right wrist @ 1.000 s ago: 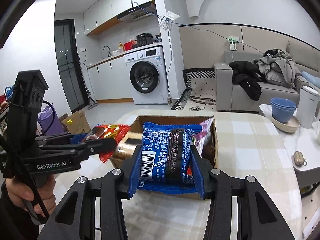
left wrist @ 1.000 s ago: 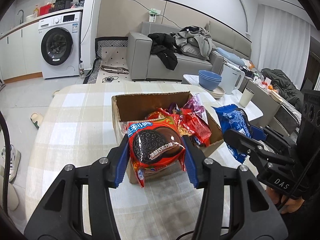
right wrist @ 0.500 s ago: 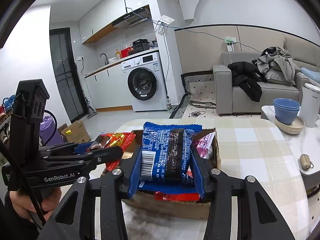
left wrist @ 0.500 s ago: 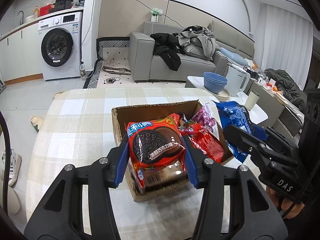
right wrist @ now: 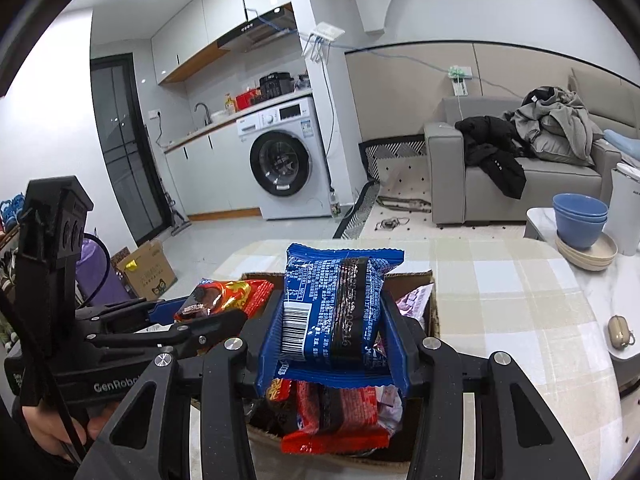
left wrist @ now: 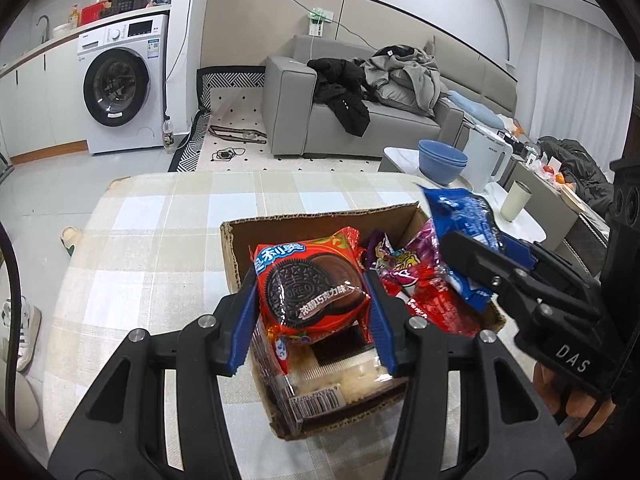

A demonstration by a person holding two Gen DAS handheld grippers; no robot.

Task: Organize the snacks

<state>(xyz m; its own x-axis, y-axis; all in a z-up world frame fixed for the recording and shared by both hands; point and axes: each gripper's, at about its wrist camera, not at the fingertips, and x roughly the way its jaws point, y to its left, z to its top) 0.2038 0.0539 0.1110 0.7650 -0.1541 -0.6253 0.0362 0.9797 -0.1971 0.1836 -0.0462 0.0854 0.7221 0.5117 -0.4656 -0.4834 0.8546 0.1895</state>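
Left wrist view: left hand-held gripper (left wrist: 312, 304) clamps red Oreo pack (left wrist: 310, 284) between blue pads, at frame centre, above near end of cardboard box (left wrist: 320, 222). Box sits on checked desk (left wrist: 160, 240), already holds red and purple snack packs (left wrist: 404, 276). Right hand-held gripper (left wrist: 476, 256) enters from right edge, gripping blue pack (left wrist: 464, 216) over box's right side.

Right wrist view: right hand-held gripper (right wrist: 332, 320) pinches blue pack (right wrist: 334, 304) upright at centre, above box (right wrist: 428, 280); red pack (right wrist: 336, 416) lies beneath. Left hand-held gripper (right wrist: 212, 314) with Oreo pack (right wrist: 224, 296) at lower left.
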